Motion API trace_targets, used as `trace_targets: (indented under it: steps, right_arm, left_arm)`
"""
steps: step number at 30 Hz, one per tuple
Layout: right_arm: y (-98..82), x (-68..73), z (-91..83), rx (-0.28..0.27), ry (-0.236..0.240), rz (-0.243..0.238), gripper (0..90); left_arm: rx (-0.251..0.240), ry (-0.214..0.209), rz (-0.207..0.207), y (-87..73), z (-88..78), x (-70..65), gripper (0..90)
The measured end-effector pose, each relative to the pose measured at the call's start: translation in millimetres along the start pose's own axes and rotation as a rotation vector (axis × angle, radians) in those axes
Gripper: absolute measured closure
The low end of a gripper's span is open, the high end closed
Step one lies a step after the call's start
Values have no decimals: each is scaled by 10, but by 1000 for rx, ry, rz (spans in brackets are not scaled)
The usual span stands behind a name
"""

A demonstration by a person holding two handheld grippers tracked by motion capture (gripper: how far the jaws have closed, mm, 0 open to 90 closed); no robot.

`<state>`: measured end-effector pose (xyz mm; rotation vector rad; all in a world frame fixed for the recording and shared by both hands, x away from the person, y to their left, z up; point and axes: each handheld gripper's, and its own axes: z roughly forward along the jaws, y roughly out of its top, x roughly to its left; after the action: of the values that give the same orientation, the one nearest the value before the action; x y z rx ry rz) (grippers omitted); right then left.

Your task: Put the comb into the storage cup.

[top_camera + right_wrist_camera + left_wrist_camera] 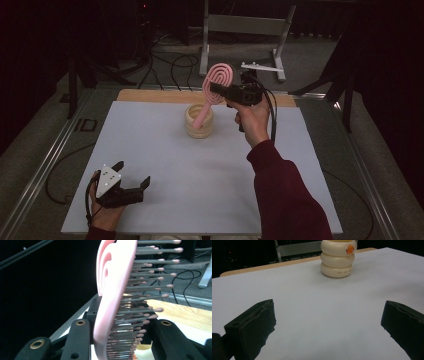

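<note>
A pink hairbrush (220,76) hangs tilted over the back middle of the table, head up. Its handle slants down into the mouth of a cream ribbed cup (199,128). My right gripper (216,93) is shut on the brush where head meets handle. In the right gripper view the brush (112,290) stands between the jaws, its back against one and its bristles toward the other. My left gripper (133,172) rests at the front left of the table, open and holding nothing. In the left gripper view its jaws (328,322) stand wide apart, and the cup (338,262), with a small orange mark, stands far ahead.
A white sheet (165,170) covers the table, with a wooden strip (150,95) along its back edge. Behind the table are a metal stand (245,25) and cables on the floor (175,65). Metal rails (45,165) run along both sides.
</note>
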<state>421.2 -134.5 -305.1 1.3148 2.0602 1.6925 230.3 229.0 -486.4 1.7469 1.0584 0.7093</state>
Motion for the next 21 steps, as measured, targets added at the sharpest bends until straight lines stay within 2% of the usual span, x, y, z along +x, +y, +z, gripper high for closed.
trace_targets:
  steps: [9,17,21]
  right_arm:
    - [52,-14,46,-16,-15,-10,639]
    - [64,-20,104,-25,-50,-19,638]
    - [56,-38,131,-36,-56,-10,638]
  left_arm:
    - [0,-1,0,-2,2,3,1]
    - [0,2,1,-1,-1,6,2]
    - [-1,1,0,0,-3,5,2]
